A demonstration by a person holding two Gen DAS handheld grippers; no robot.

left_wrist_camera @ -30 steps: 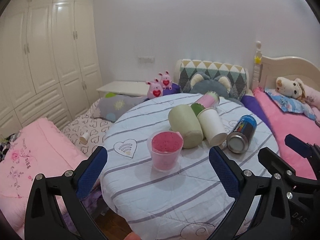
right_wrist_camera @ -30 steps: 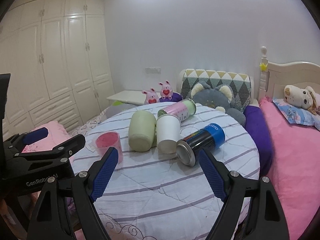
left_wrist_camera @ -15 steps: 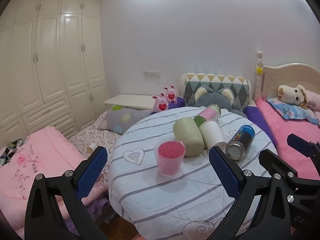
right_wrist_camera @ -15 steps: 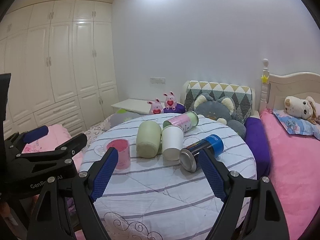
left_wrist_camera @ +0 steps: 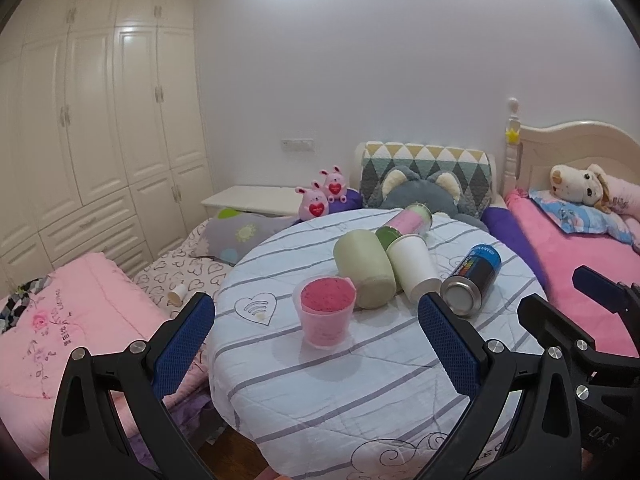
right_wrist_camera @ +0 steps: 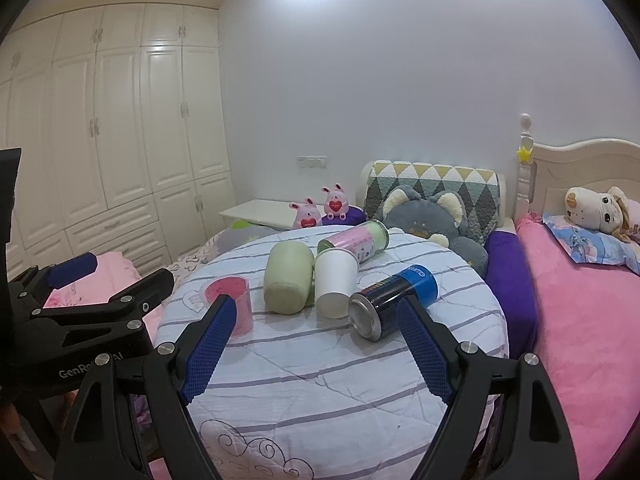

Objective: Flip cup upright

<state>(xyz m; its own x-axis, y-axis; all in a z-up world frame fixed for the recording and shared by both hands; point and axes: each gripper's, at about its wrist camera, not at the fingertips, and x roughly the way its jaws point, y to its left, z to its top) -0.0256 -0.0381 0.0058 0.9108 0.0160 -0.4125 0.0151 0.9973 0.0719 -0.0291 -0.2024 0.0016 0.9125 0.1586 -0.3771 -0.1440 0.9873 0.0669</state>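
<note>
Home bedroom: pink-sheeted bed (right_wrist_camera: 580, 304) with cream headboard (right_wrist_camera: 584, 172) right of the fingers, plush toys (right_wrist_camera: 596, 210), white built-in wardrobe (right_wrist_camera: 120, 152) left, round cloth-covered table (right_wrist_camera: 320, 380) straight ahead.

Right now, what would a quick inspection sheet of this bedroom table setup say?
Surface: round table under a striped quilted cloth, with a heart print.
Job's things: pink cup stands upright; white paper cup and green cup lie on their sides, side by side.
Clutter: blue can and pink-green can lying down behind and beside the cups.
Grippers: left gripper and right gripper both open-jawed, holding nothing, short of the cups.
Cables: nothing seen.
Surroundings: beds with pink bedding, plush toys, white wardrobe.
</note>
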